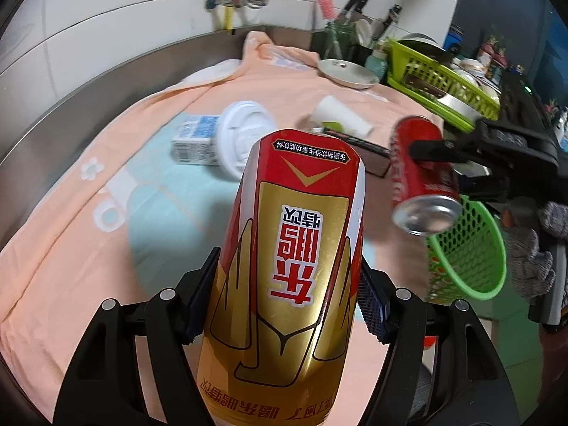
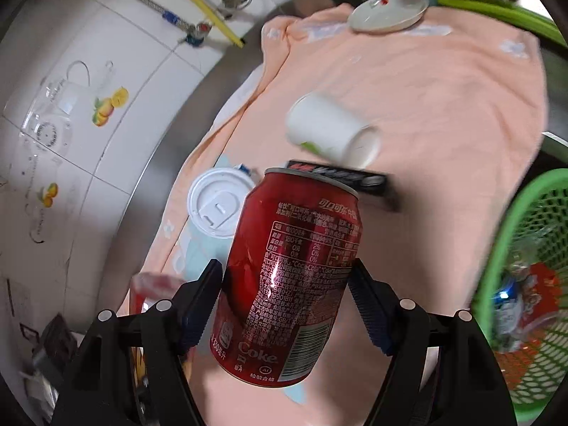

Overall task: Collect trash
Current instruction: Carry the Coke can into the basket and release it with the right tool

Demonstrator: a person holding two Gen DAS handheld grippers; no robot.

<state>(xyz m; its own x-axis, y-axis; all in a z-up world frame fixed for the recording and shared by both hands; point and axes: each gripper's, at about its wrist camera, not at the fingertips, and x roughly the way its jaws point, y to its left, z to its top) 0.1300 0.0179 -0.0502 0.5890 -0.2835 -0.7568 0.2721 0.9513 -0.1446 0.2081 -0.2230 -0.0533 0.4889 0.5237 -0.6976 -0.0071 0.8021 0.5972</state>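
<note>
Gold can (image 1: 284,266) sits clamped in the left gripper (image 1: 284,305), red can (image 2: 291,269) in the right gripper (image 2: 287,305); either could slip and miss the green basket (image 2: 532,248).

The red can (image 2: 291,277) reads "Coke"; the gold can (image 1: 287,277), "东鹏特饮".

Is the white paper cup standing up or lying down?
Lying down. The white paper cup rests on its side on the peach cloth, its round base facing sideways.
</note>
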